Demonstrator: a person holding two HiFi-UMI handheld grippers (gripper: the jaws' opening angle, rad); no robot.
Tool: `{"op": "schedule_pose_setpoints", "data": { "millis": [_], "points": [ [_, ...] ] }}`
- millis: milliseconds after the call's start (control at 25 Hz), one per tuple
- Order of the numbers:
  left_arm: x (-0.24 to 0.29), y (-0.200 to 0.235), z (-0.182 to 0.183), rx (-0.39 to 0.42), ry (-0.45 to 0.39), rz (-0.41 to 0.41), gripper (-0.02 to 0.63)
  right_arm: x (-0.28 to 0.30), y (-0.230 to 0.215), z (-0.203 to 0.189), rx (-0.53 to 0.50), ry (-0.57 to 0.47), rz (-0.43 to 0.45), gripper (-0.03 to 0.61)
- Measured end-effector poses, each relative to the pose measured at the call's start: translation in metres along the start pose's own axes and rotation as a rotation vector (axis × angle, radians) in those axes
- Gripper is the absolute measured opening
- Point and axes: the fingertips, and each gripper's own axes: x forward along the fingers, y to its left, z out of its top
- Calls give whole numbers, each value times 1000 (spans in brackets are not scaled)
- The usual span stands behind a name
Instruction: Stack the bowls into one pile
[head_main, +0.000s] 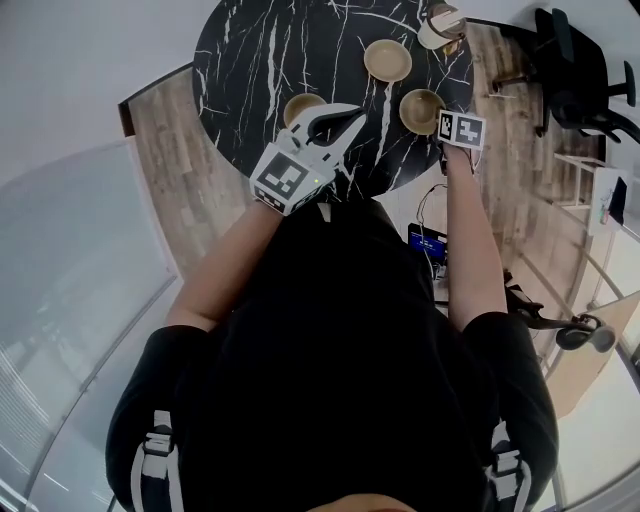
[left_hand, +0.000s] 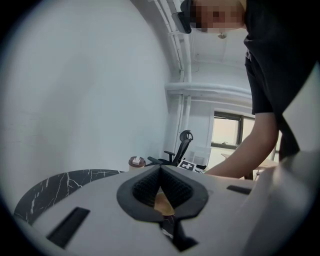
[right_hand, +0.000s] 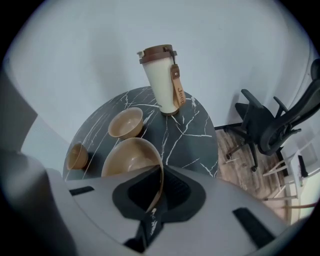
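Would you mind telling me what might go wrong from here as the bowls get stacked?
1. The right gripper pinches only the thin rim of the nearest bowl. Once lifted, the bowl may swing or slip out.
2. The tall tumbler stands close behind the far bowl. A bowl carried over there could knock it over.

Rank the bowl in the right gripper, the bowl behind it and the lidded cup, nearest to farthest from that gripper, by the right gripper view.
1. Gripped bowl, its rim pinched in the right gripper.
2. Bowl behind it, farther in, slightly left.
3. Lidded cup, upright at the back.
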Motion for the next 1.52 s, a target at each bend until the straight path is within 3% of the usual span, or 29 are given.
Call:
{"op": "schedule_pose_setpoints", "data": {
  "millis": [360, 880, 1520],
  "points": [
    [-37, 5, 5, 25, -18, 19, 5, -24, 59, 10, -56, 12, 92, 12],
    [-111, 54, 0, 3, -44, 150, 5, -15, 194, 49, -215, 19, 246, 12],
    [-168, 97, -16, -30, -28, 222, 5, 27, 290, 40, -299, 109, 316, 12]
  ]
}}
